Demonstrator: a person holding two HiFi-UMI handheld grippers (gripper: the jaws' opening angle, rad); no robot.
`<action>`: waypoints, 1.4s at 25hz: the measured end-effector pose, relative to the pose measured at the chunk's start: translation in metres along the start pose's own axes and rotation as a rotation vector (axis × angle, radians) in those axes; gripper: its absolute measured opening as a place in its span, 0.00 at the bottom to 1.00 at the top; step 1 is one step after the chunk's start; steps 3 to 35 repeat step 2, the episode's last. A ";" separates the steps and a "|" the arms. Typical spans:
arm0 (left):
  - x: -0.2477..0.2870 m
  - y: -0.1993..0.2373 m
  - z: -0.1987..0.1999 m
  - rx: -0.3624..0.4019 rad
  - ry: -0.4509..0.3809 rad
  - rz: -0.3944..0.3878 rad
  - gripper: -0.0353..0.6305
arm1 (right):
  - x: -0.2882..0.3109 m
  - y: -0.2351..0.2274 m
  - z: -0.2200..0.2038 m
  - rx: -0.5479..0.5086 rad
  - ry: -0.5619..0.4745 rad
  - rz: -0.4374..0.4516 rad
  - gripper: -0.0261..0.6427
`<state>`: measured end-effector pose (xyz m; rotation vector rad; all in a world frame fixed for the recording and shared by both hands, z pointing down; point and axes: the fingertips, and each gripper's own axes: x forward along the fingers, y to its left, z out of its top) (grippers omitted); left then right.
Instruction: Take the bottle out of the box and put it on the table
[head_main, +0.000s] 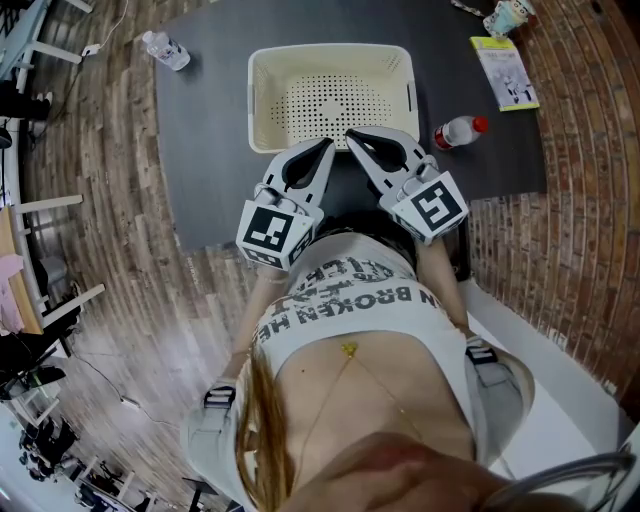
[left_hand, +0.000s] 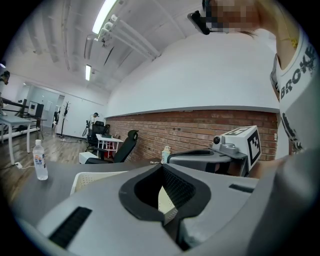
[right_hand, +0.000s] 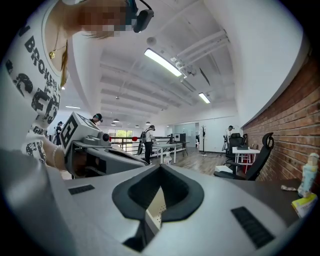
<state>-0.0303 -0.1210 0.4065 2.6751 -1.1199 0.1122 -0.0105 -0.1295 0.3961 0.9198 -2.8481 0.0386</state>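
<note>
**A:** Where are the two grippers right now?

**B:** Both are tucked in close to the person's chest, side by side and angled in toward each other. The left gripper (head_main: 326, 146) has its jaws pressed together at the tips, and there's nothing between them. The right gripper (head_main: 352, 136) is the same: jaws closed tip to tip, holding nothing.

**A:** How close are they to the box?

**B:** The tips of both sit right at the near wall of the cream box (head_main: 258, 100). I can't tell from here whether they touch it. The box sits on the dark table (head_main: 210, 150), and its perforated floor is in plain view.

**A:** And the bottle?

**B:** The red-capped bottle (head_main: 458, 131) is outside the box. It's lying on its side on the table, just to the right of the box, with its cap pointing away from it. It's near the right gripper, but nothing is touching it.

**A:** What else is on the table?

**B:** A clear bottle (head_main: 166, 50) at the far left edge, well away from everything else; the left gripper view shows it standing upright. Over at the far right there's a yellow-green booklet (head_main: 506, 72) lying flat.

**A:** And the marker cubes?

**B:** There's one on each gripper, sitting just in front of the person's shirt.
</note>
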 end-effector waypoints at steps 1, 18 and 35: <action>0.000 0.000 0.000 0.000 0.000 0.000 0.05 | 0.000 0.000 0.000 0.000 0.001 0.002 0.05; 0.000 0.000 0.000 0.000 0.001 0.000 0.05 | 0.001 0.000 0.000 -0.001 0.002 0.004 0.05; 0.000 0.000 0.000 0.000 0.001 0.000 0.05 | 0.001 0.000 0.000 -0.001 0.002 0.004 0.05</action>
